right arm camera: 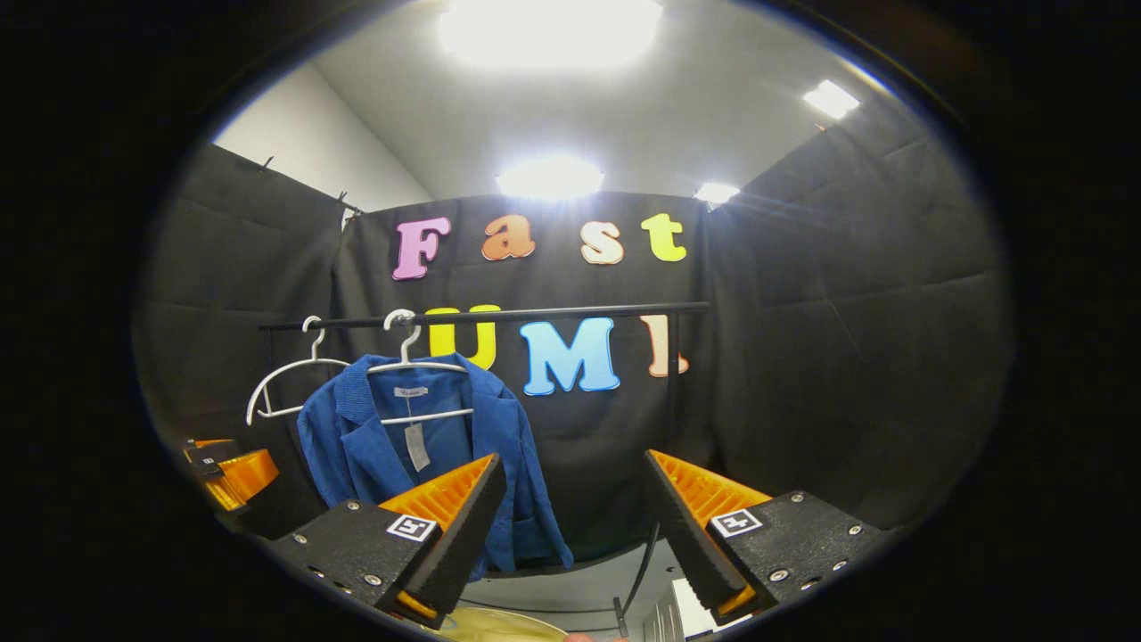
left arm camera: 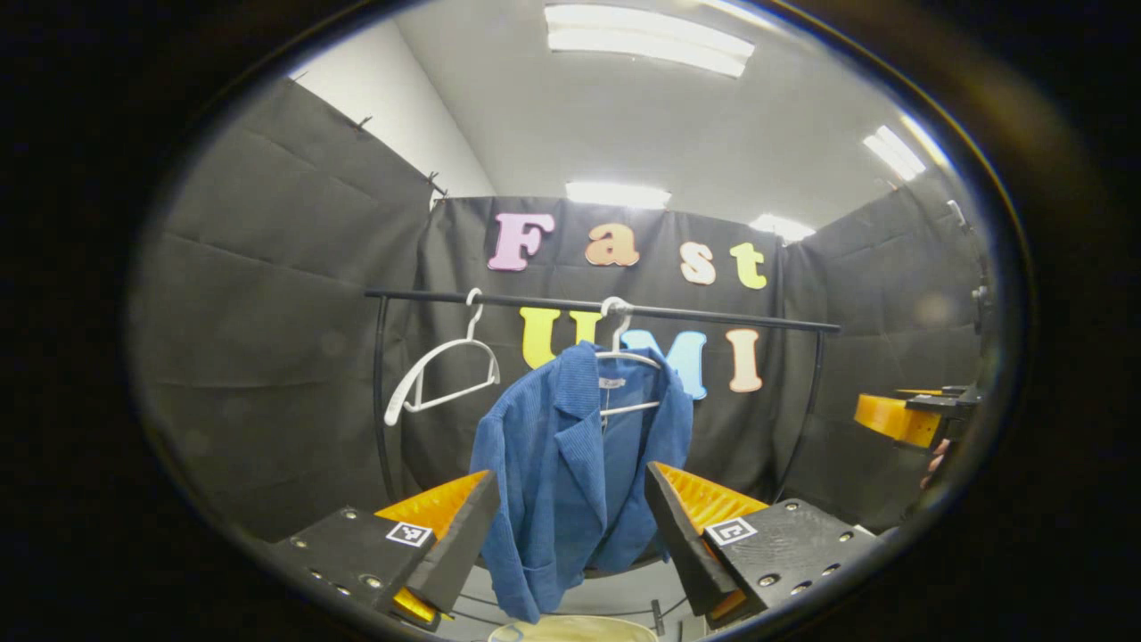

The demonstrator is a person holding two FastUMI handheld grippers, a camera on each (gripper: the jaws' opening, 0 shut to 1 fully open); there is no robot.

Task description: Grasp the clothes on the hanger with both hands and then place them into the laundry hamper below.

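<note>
Two hangers (left arm camera: 441, 370) on a black rail (left arm camera: 713, 316).

black cloth walls (left arm camera: 267, 294), white ceiling (left arm camera: 660, 134) with bright light panels (left arm camera: 649, 40).

Ribbed corduroy cloth jacket (left arm camera: 570, 464); smooth plastic hangers (left arm camera: 443, 370).

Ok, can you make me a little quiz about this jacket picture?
1. True or false: the blue jacket hangs on a white hanger.
2. How many hangers are on the black rail? A) one B) two C) four
3. Fill in: the left gripper fingers are ___ and hold nothing.

Key: 1 true. 2 B, one is the empty hanger. 3 open.
</note>
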